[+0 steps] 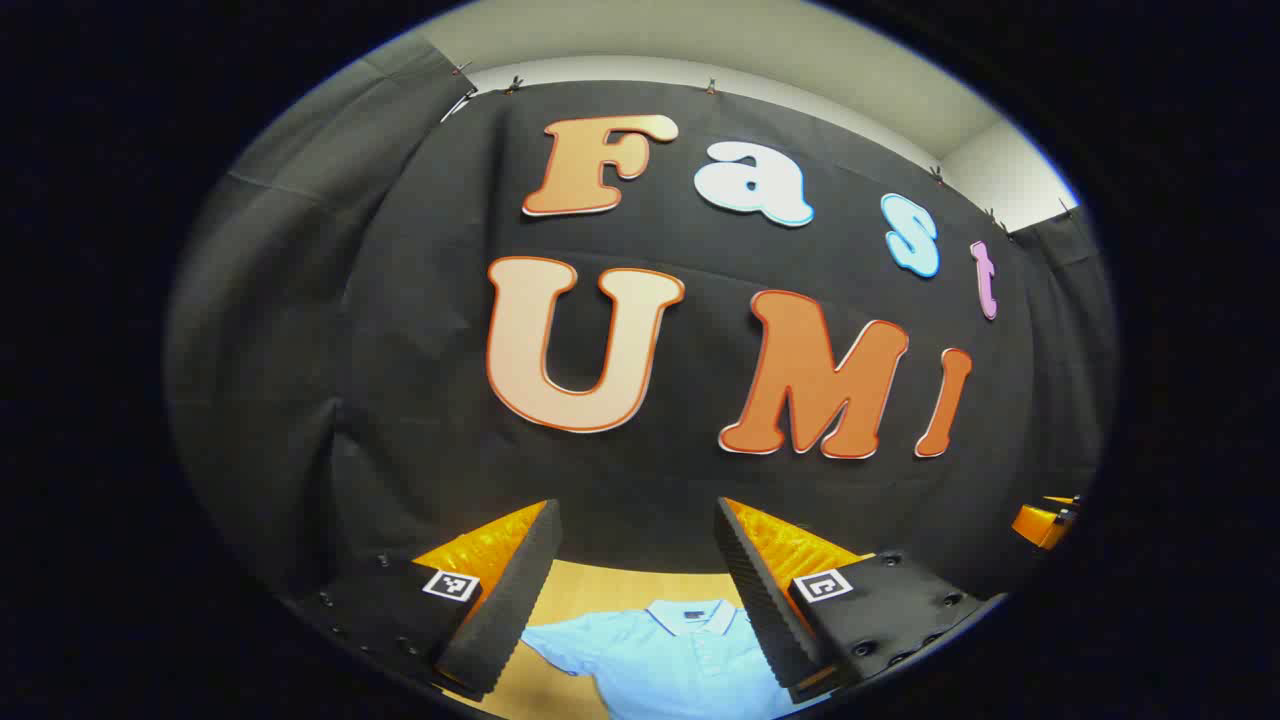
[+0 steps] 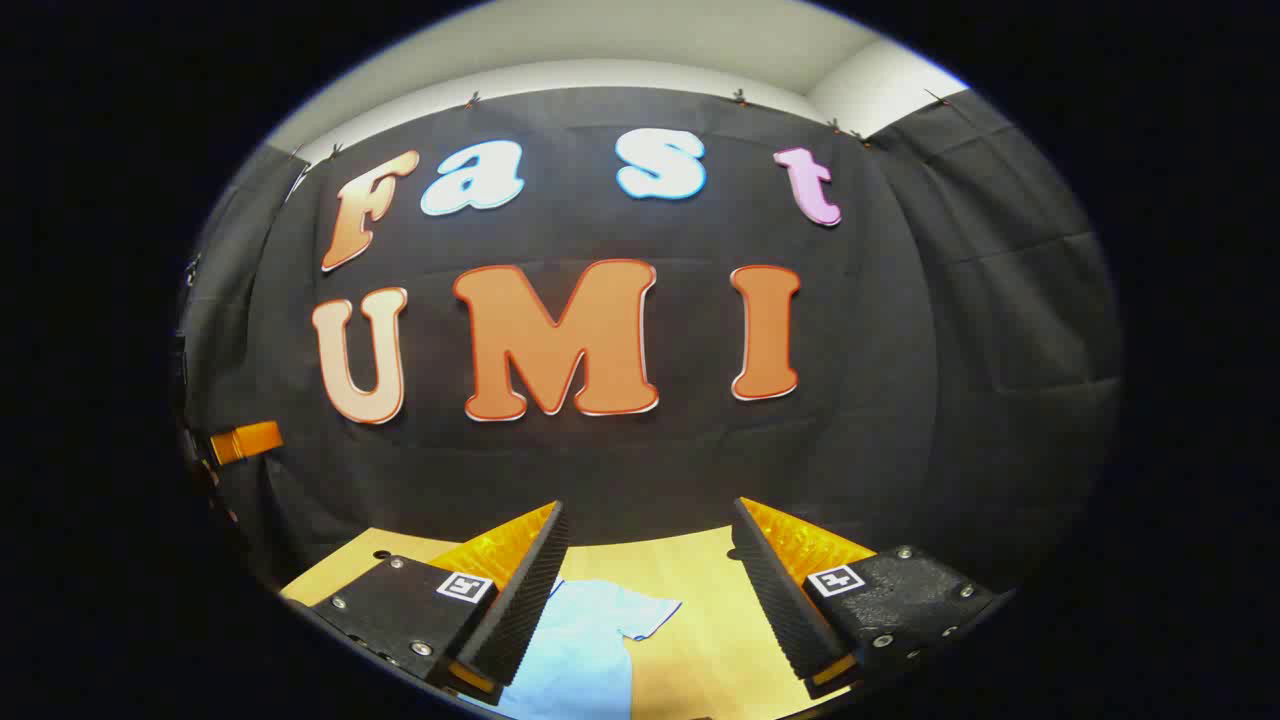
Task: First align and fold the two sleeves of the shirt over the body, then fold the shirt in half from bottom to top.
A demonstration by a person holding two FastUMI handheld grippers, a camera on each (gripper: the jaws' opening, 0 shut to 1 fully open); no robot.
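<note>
**Before the first sleeve fold**

While both tongs hang high above the worktop (image 2: 700,590), no fold is begun, so I judge the sleeve step is first. The left tongs (image 1: 635,590) and the right tongs (image 2: 645,590) are spread wide and hold nothing. The light blue shirt (image 1: 680,660) lies flat, collar toward the wall; in the right gripper view one sleeve (image 2: 640,612) lies at 6 o'clock. Next, each tongs must descend to a sleeve end.

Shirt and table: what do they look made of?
Polo shirt: soft matte knit fabric, probably cotton; it lies limp with slight wrinkles and a ribbed-looking collar. Table: smooth pale wood or wood-look laminate, faint sheen; grain too blurred to tell which.
</note>
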